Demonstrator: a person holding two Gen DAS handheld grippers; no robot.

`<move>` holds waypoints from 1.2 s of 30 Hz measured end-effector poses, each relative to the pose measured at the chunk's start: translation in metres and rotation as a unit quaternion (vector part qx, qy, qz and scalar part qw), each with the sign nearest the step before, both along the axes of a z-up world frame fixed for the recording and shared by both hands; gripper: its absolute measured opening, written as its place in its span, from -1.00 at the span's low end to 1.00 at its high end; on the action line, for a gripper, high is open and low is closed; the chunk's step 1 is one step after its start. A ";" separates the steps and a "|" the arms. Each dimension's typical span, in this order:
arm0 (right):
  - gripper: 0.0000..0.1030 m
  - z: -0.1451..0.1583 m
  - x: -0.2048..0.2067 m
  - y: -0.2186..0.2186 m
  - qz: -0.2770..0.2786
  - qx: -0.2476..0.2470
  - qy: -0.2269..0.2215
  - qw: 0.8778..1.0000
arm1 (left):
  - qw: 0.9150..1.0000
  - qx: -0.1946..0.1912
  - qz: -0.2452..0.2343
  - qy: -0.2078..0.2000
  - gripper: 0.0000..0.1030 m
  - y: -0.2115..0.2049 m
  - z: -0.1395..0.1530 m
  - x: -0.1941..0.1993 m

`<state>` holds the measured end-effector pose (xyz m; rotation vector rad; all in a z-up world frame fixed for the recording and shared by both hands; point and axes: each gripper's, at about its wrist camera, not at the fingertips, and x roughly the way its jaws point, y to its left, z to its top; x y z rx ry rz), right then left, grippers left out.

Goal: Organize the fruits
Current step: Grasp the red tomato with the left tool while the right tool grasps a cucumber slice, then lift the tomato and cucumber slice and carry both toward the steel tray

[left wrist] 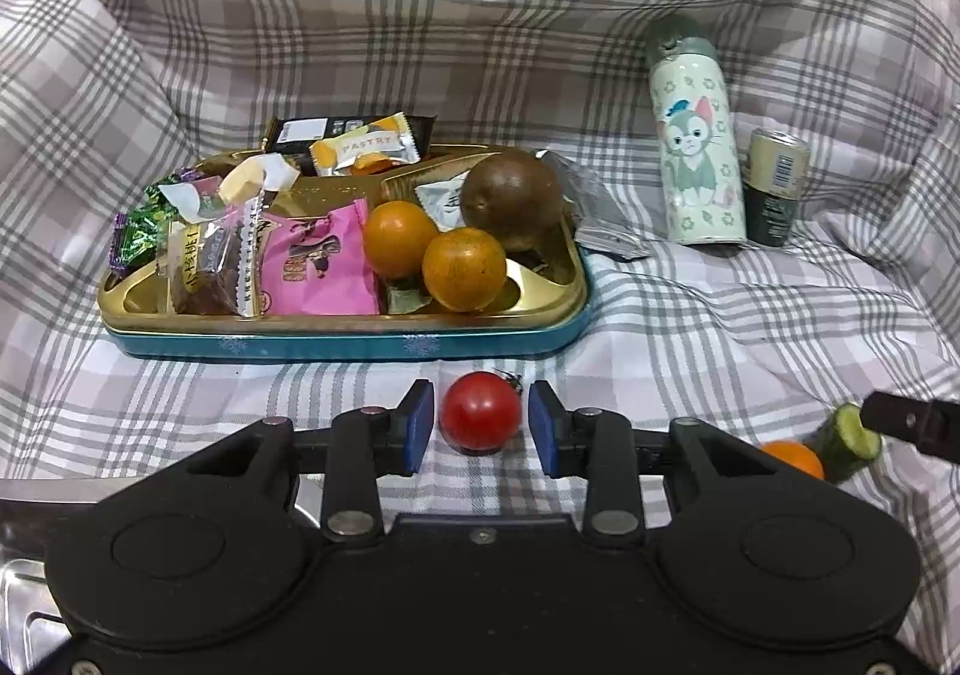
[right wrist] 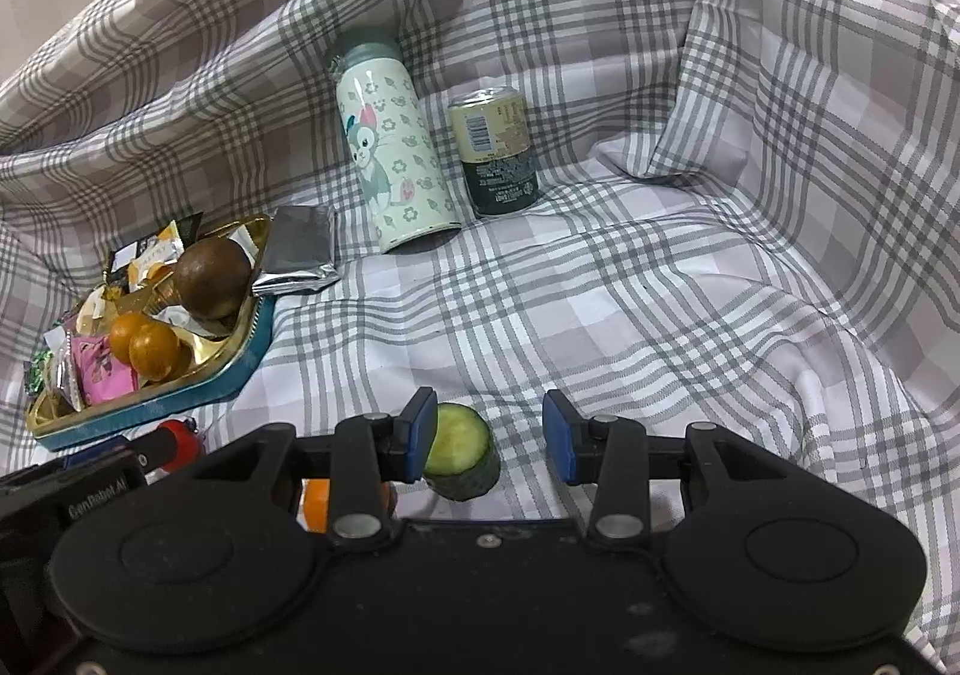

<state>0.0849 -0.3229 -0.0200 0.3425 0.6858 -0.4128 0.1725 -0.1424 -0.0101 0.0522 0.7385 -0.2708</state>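
You have three oranges (left wrist: 401,238), one glossy red tomato (left wrist: 480,411) between your spread left gripper (left wrist: 480,423); right gripper (right wrist: 489,435) spread around a cucumber (right wrist: 461,450) piece at 3 o'clock.

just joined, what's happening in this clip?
A person is sorting fruit with two handheld claws on a plaid cloth. The left claw brackets a red tomato, with gaps at both pads, so no grip yet. The right claw is open around a cucumber piece; only one pad is near it. Two oranges and a brown fruit already sit in the snack tin.
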 end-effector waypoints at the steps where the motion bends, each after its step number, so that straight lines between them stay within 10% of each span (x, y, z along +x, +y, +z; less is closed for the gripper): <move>1: -0.18 -0.001 0.001 0.000 0.001 0.001 0.002 1.000 | 1.000 -0.002 0.002 0.004 -0.15 0.001 -0.001 0.002; 36: -0.16 -0.025 0.022 0.006 0.014 0.029 0.047 0.998 | 0.998 -0.035 0.024 0.055 -0.08 0.004 -0.020 0.029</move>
